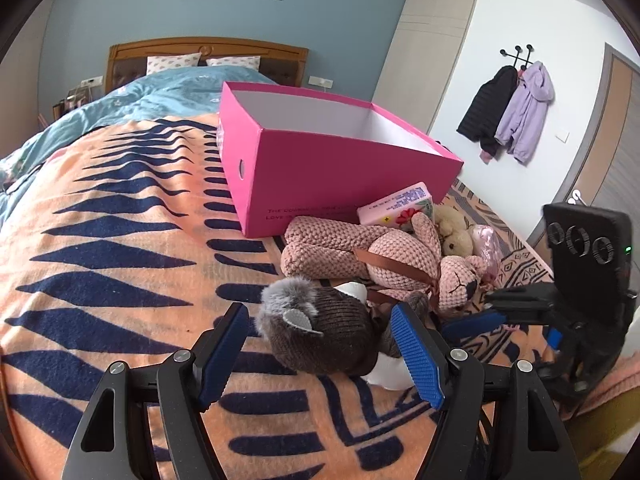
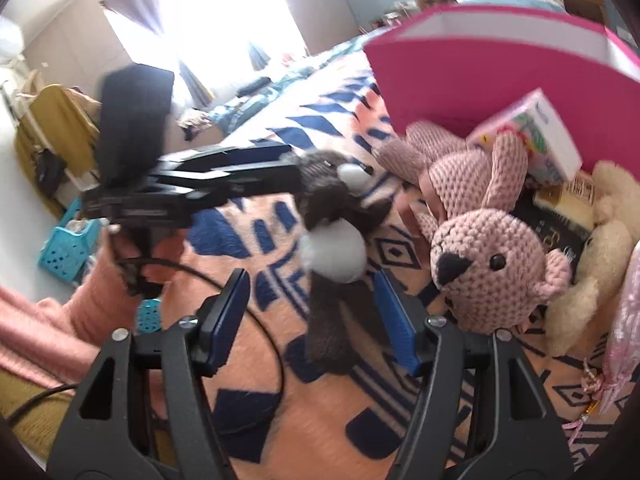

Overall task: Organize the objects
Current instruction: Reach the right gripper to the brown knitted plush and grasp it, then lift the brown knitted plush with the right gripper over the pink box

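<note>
Left gripper (image 1: 320, 354) jaws wide, straddling grey toy (image 1: 320, 332), not pressing. Right gripper (image 2: 312, 320) jaws wide astride its leg. Pink box (image 1: 340, 160) beyond, empty, ready.

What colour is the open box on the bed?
Bright pink outside, white inside. The box shows best in the left wrist view.

To my left the orange blanket (image 1: 120, 248) lies bare, free to pass. Ahead, the grey plush (image 1: 320, 332) fills my left jaws' gap. The pink knitted bear (image 1: 376, 256) and pink box (image 1: 320, 160) block beyond.
</note>
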Action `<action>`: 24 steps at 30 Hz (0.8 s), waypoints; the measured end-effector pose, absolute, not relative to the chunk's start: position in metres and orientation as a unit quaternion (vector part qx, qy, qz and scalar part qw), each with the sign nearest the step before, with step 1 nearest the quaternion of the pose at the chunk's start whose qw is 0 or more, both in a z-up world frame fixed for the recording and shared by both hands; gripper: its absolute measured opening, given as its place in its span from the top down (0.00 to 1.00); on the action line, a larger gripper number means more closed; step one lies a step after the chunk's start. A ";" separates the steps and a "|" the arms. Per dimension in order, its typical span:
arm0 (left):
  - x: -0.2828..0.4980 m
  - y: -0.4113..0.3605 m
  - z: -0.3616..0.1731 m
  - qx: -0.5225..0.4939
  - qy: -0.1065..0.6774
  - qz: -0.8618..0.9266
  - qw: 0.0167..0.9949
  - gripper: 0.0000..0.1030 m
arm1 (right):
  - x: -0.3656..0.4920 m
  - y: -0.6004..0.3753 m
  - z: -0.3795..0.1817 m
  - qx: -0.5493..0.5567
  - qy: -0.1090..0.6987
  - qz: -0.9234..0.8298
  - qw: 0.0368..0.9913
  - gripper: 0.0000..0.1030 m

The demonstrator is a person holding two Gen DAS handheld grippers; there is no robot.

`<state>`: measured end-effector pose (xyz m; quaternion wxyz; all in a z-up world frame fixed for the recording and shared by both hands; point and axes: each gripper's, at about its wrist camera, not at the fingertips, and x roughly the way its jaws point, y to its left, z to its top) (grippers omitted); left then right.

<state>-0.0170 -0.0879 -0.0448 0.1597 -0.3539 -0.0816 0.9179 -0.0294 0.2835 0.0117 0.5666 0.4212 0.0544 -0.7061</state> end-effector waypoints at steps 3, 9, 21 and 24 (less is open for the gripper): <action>-0.021 -0.090 -0.045 -0.357 -0.082 0.917 0.156 0.28 | -0.030 0.272 0.002 0.432 0.072 -0.714 0.546 0.47; -0.032 -0.087 -0.050 -0.364 -0.082 0.912 0.168 0.28 | -0.027 0.264 -0.004 0.416 0.101 -0.736 0.524 0.65; -0.041 -0.088 -0.051 -0.361 -0.129 0.900 0.205 0.28 | -0.050 0.292 0.045 0.380 0.078 -0.744 0.543 0.69; -0.042 -0.087 -0.052 -0.363 -0.138 0.896 0.214 0.28 | -0.068 0.296 0.057 0.369 0.065 -0.754 0.539 0.81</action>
